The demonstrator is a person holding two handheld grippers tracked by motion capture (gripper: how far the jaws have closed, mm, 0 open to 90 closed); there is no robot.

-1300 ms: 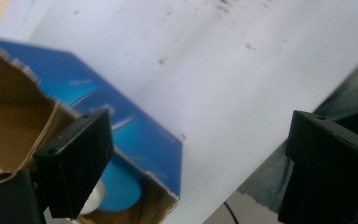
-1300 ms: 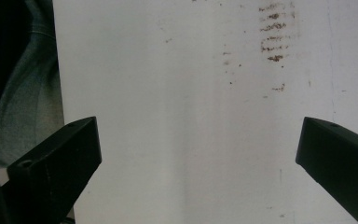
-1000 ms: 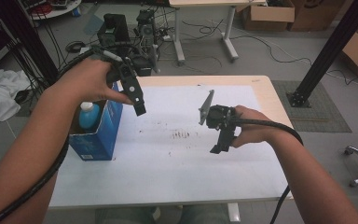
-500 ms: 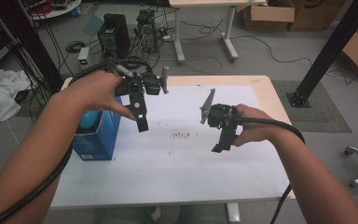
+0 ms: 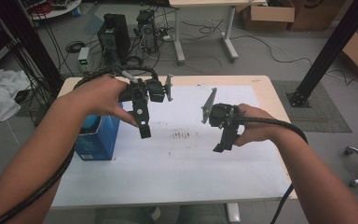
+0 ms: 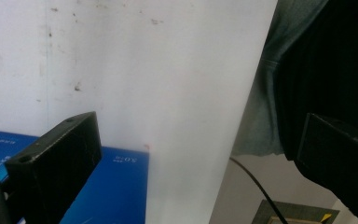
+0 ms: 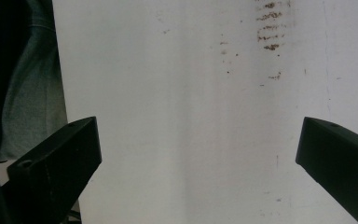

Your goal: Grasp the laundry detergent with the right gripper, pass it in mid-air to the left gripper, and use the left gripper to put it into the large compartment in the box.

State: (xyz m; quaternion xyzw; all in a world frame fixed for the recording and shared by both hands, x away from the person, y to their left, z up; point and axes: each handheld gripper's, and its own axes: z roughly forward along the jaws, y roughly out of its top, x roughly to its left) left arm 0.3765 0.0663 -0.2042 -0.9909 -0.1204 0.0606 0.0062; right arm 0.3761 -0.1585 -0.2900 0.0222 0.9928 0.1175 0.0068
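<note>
My left gripper (image 5: 144,131) hangs above the white sheet (image 5: 182,163), just right of a blue box (image 5: 95,142) at the table's left side. Its jaws stand wide apart with nothing between them. In the left gripper view the left gripper (image 6: 200,135) looks down on the white sheet (image 6: 158,70), with the blue box (image 6: 116,186) at the bottom left. My right gripper (image 5: 220,147) hovers over the sheet right of centre, open and empty. In the right gripper view the right gripper (image 7: 196,140) faces the sheet and its brown smudges (image 7: 268,28).
A light-blue item (image 5: 89,122) pokes from the box's top. Dark smudges (image 5: 182,135) mark the sheet's middle. Beyond the table are computer cases (image 5: 114,30), cables, cardboard boxes (image 5: 268,14) and a black post (image 5: 328,51). White cloth (image 5: 0,100) lies at the left.
My left gripper has swung right, from over the blue box to above the sheet beside it. The right gripper has barely moved.
</note>
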